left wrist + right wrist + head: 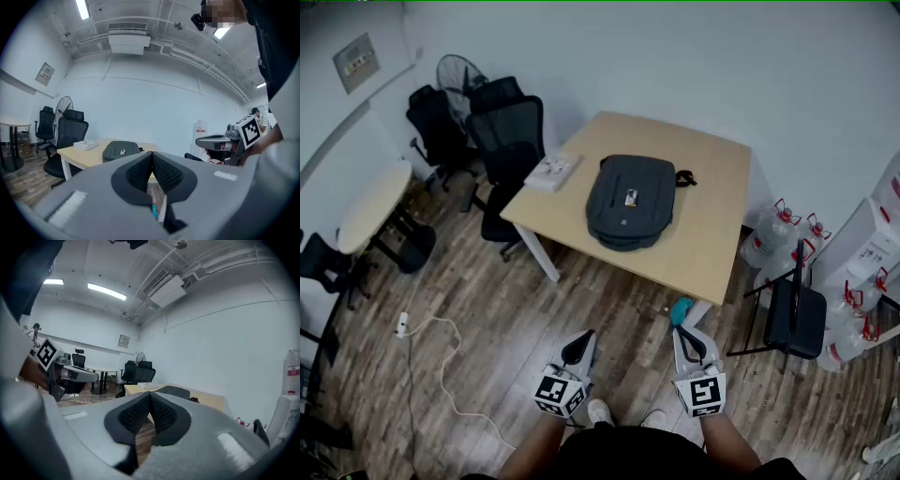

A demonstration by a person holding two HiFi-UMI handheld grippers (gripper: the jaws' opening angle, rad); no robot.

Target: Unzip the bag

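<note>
My left gripper (579, 347) and right gripper (686, 339) are closed, empty; well ahead of them lies the bag (623, 220), its label (631, 197) unreadable.

We are in an office, a plain meeting room by the look of it; a pale wooden desk (712, 234) stands near a bare white wall; left of the desk we see black mesh swivel chairs (511, 141) and a standing fan (457, 73), and further left a round table (370, 202); right of the desk stand large water-cooler bottles (769, 239) and a black folding chair (795, 323); above the desk hang strip lights (83, 8) and a ceiling air-conditioning unit (127, 40); wood-look flooring (581, 319) runs beneath it.
</note>
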